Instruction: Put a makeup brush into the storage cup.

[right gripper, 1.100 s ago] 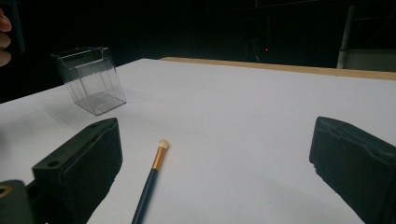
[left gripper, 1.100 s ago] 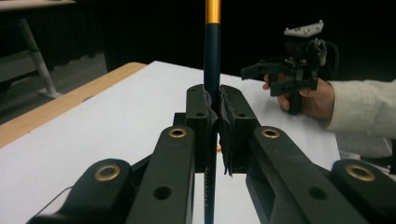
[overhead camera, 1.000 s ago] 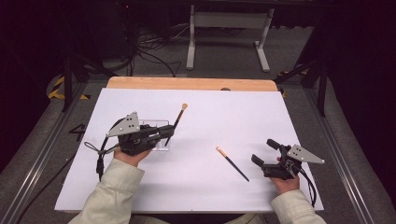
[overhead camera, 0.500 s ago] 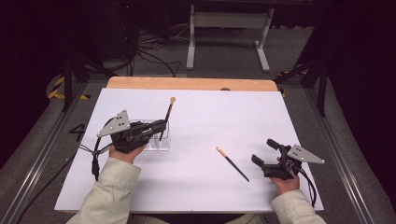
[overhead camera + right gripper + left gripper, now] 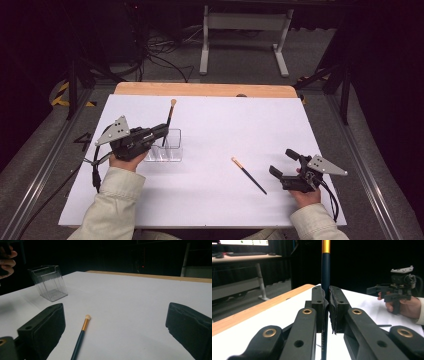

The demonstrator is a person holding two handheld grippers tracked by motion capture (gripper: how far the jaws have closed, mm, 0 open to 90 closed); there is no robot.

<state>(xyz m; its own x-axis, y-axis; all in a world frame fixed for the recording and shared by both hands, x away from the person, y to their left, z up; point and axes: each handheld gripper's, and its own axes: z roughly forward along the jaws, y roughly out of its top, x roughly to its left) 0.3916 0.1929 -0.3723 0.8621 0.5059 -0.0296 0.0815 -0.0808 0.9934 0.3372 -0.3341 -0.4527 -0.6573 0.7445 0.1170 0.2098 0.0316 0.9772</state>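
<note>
My left gripper is shut on a dark stick with a gold band and a tan tip. The stick stands nearly upright. In the left gripper view the stick is pinched between the pads. Its lower end is at the clear plastic box; I cannot tell if it touches the bottom. My right gripper rests open at the front right. A second stick of the same kind lies flat just left of it. In the right gripper view this stick lies between the wide jaws, untouched.
The white sheet covers the table, with a wooden edge at the back. The clear box has several compartments. Beyond the table are a metal stand and cables on the floor. The other hand shows in the left gripper view.
My left gripper has carried the stick to the left, and the stick has come more upright over the clear box. The right gripper and the lying stick have not moved.
</note>
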